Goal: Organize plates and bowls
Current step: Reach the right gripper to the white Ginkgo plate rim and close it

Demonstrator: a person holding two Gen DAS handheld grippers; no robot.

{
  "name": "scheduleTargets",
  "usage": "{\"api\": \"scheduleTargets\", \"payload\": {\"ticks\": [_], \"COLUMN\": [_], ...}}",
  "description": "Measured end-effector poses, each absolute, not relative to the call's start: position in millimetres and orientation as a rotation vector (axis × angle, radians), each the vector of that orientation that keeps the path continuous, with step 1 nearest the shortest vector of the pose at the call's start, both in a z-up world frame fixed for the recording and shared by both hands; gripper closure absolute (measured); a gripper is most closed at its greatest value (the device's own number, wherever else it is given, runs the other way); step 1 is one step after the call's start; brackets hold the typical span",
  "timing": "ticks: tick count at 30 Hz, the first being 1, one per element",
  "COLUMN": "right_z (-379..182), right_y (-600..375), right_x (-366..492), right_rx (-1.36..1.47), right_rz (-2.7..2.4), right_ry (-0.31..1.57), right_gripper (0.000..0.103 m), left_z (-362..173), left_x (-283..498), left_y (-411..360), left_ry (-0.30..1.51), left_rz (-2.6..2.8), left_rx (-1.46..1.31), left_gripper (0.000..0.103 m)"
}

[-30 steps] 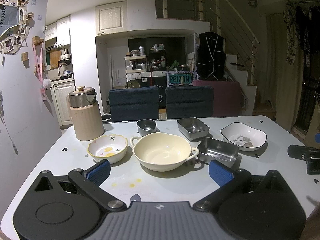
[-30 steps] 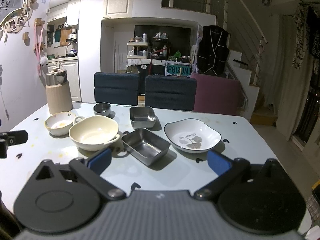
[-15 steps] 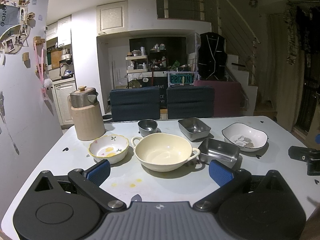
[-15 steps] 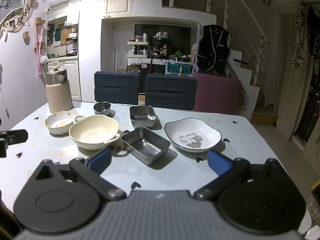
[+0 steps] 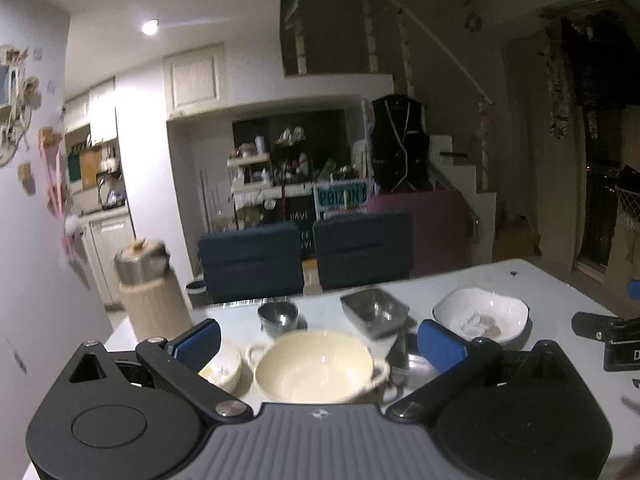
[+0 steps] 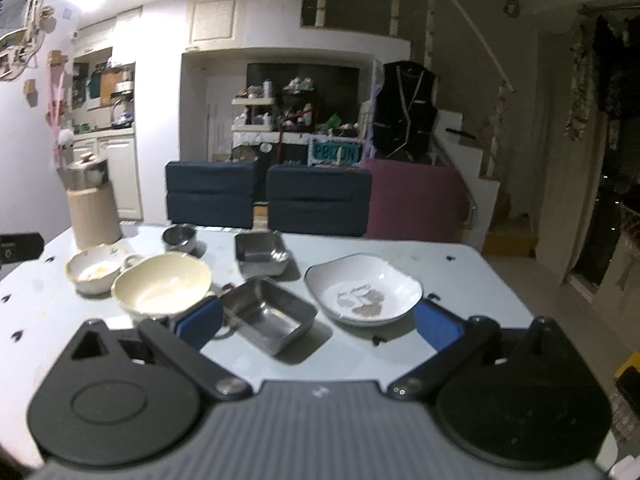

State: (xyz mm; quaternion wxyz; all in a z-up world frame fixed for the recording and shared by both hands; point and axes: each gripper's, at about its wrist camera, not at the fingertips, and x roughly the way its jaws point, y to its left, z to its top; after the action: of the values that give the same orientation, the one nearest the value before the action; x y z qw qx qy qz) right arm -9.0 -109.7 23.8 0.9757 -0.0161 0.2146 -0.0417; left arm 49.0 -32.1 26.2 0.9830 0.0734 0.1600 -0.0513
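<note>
Your cream two-handled bowl (image 5: 316, 368) sits mid-table (image 6: 400, 352), the small floral bowl (image 6: 94, 272) touching its left, a steel tray (image 6: 266, 314) and white plate (image 6: 362, 290) to its right. Your left gripper (image 5: 320, 342) and right gripper (image 6: 318, 318) both gape wide, holding nothing.

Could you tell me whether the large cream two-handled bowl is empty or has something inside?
Empty: the large cream two-handled bowl shows only its bare glossy inside in both views.

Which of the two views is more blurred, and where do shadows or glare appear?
Left wrist view: more smeared overall, dim; the cream bowl is soft. Right wrist view: sharper; the near steel tray casts a dark shadow on the table; ceiling light glares at top left.
</note>
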Motion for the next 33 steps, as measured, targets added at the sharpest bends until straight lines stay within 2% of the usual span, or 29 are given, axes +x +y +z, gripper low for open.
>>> {"api": "scheduleTargets", "payload": {"ticks": [7, 18, 23, 29, 30, 33], "right_z": [33, 26, 9, -27, -35, -57], "right_y": [-127, -185, -211, -240, -245, -255], "right_x": [22, 92, 122, 157, 162, 174], "right_rx": [0.017, 0.205, 0.314, 0.474, 0.518, 0.668], "right_rz": [-0.153, -0.345, -0.409, -0.463, -0.466, -0.454], "right_ry": [0.385, 0.355, 0.386, 0.508, 0.531, 0.573], "right_gripper": [0.000, 0.000, 0.000, 0.000, 0.001, 0.013], "left_z": [38, 47, 37, 19, 14, 1], "left_x": [90, 163, 205, 256, 264, 282], "left_y": [-47, -106, -132, -165, -173, -191], "left_ry": [0.305, 0.281, 0.290, 0.329, 0.336, 0.368], "left_rz": [-0.163, -0.321, -0.362, -0.375, -0.386, -0.413], "left_rx": [0.104, 0.203, 0.227, 0.236, 0.247, 0.284], "left_gripper": [0.000, 0.000, 0.000, 0.000, 0.000, 0.002]}}
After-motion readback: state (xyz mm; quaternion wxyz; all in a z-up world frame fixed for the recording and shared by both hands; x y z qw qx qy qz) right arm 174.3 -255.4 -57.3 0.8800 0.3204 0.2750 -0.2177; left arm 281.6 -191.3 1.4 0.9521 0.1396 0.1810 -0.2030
